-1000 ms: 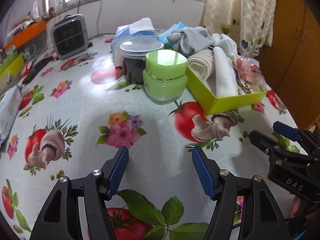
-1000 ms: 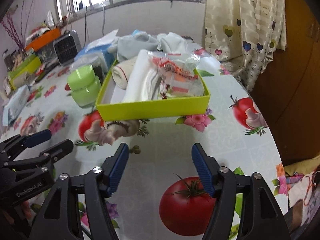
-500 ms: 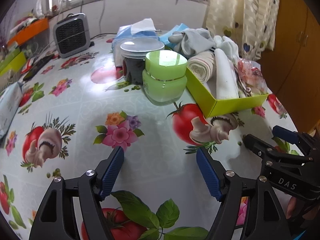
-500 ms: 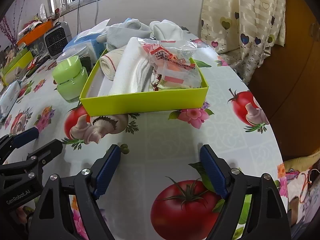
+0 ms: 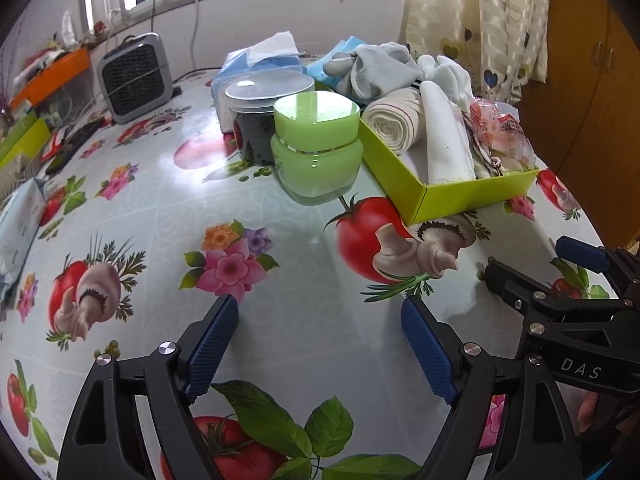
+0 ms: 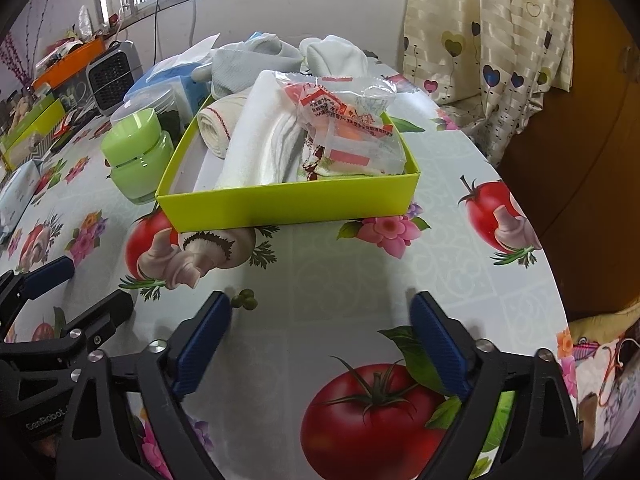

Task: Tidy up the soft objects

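A yellow-green box sits on the floral table. It holds a rolled cream towel, a folded white cloth and a crinkled plastic packet. Grey and white socks lie piled behind the box. My left gripper is open and empty, low over the table, left of the box. My right gripper is open and empty in front of the box. Each gripper shows at the other view's edge.
A green jar and a dark jar with a clear lid stand left of the box. A blue tissue pack and a small grey heater are behind. A curtain and wooden cabinet stand right of the table's edge.
Both grippers have opened wider and pulled back a little from the box. The things in the box have not moved.
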`<action>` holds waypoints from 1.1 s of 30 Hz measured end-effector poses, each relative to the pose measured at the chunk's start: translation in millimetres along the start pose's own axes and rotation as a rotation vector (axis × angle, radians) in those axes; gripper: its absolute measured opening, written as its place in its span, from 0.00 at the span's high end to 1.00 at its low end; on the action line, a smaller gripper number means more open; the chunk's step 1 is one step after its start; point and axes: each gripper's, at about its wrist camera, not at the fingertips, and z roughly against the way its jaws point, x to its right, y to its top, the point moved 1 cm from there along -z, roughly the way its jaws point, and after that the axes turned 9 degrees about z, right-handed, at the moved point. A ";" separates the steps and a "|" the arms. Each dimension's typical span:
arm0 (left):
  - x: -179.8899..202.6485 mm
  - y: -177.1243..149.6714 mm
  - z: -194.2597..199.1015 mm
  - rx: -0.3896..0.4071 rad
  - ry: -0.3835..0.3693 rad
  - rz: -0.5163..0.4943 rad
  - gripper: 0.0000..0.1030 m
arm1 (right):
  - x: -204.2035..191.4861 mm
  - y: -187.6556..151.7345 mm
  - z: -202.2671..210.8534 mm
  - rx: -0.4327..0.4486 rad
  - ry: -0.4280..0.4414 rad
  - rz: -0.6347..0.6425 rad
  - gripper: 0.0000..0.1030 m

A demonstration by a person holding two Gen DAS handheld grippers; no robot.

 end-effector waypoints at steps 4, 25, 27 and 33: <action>0.5 0.0 0.1 0.000 0.001 0.000 0.19 | 0.9 0.0 -0.5 -0.003 -0.002 -0.005 0.03; 0.1 0.4 -0.1 0.000 0.000 0.000 0.19 | 1.1 -0.2 -1.0 -0.003 -0.001 -0.004 0.02; 0.1 0.3 -0.1 0.000 0.000 0.000 0.19 | 0.9 -0.3 -1.0 -0.003 -0.002 -0.004 0.02; 0.3 0.3 -0.1 0.000 0.000 0.000 0.19 | 1.1 -0.4 -1.1 -0.003 -0.001 -0.004 0.02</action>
